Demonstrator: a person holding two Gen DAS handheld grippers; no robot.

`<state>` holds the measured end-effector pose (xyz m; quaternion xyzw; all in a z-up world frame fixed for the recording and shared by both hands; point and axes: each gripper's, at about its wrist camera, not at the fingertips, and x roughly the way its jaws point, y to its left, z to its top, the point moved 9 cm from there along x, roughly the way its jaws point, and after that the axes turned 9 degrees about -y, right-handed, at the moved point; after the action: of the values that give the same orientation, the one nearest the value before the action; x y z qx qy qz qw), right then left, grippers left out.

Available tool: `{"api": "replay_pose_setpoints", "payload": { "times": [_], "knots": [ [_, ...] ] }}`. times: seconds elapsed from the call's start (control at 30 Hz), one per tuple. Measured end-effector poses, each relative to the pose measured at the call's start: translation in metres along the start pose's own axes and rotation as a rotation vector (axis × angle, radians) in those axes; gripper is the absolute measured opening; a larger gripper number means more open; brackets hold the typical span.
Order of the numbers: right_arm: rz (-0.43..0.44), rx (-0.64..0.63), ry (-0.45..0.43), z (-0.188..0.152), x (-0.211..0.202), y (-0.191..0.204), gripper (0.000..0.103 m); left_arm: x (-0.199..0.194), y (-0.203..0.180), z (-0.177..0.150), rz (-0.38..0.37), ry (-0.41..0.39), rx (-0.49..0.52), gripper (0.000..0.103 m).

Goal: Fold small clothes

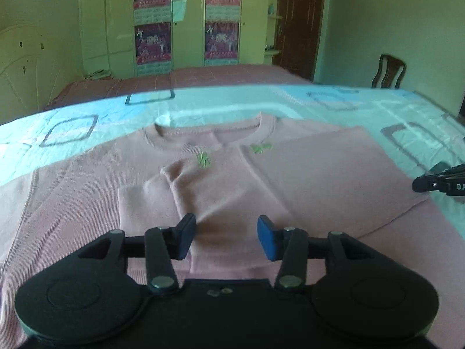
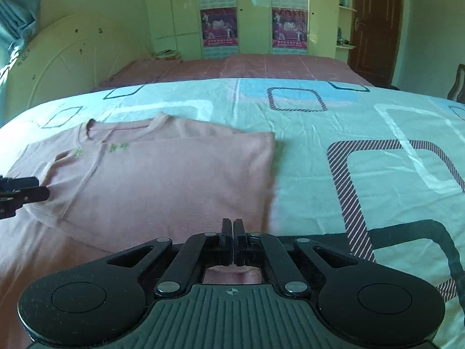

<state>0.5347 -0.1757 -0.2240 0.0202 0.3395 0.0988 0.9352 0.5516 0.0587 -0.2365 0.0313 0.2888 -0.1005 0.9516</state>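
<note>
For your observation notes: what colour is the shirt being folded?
Dusty pink shirt, clearest in the right wrist view.

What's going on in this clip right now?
A person with a gripper in each hand is folding a pink sweater spread on a patterned bedsheet. One side and a sleeve already lie folded over its middle. The left gripper hovers open above the folded sleeve, gripping nothing; the right gripper is shut and empty.

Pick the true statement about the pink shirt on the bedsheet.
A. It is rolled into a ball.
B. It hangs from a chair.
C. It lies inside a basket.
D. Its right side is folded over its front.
D: the pink shirt lies flat on the patterned bedsheet, its right side folded over the front.
</note>
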Motion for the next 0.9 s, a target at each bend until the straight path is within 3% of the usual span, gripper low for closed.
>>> {"api": "replay_pose_setpoints", "payload": {
  "times": [0.1, 0.23, 0.3, 0.47, 0.53, 0.6, 0.67, 0.8, 0.9],
  "knots": [
    [-0.015, 0.036, 0.021, -0.005, 0.002, -0.003, 0.000, -0.002, 0.005, -0.003, 0.018, 0.022, -0.009, 0.045],
    [-0.008, 0.038, -0.037, 0.008, -0.010, -0.004, 0.000, -0.009, 0.020, -0.004, 0.044, 0.027, -0.056, 0.044],
    [-0.012, 0.036, 0.044, -0.006, 0.004, -0.006, 0.000, -0.008, 0.023, -0.009, 0.043, 0.029, -0.066, 0.045],
    [0.014, 0.030, -0.015, 0.000, -0.006, -0.003, 0.000, -0.012, 0.018, -0.003, 0.070, 0.042, -0.077, 0.045],
    [0.019, 0.013, 0.034, -0.010, 0.001, -0.002, 0.000, -0.007, 0.015, -0.007, 0.083, 0.058, -0.046, 0.046],
    [0.024, -0.011, 0.025, -0.010, 0.001, 0.000, 0.000, -0.009, 0.014, -0.003, 0.100, 0.070, -0.065, 0.047],
    [0.039, 0.004, -0.006, -0.005, -0.004, 0.000, 0.000, -0.018, 0.017, 0.002, 0.110, 0.050, -0.121, 0.054],
    [0.064, 0.023, -0.021, -0.002, -0.006, 0.003, 0.000, -0.055, 0.042, -0.004, 0.247, -0.006, -0.228, 0.095],
    [0.078, 0.021, -0.014, -0.001, -0.008, 0.014, 0.000, -0.091, 0.076, -0.019, 0.354, -0.013, -0.271, 0.097]
  ]
}}
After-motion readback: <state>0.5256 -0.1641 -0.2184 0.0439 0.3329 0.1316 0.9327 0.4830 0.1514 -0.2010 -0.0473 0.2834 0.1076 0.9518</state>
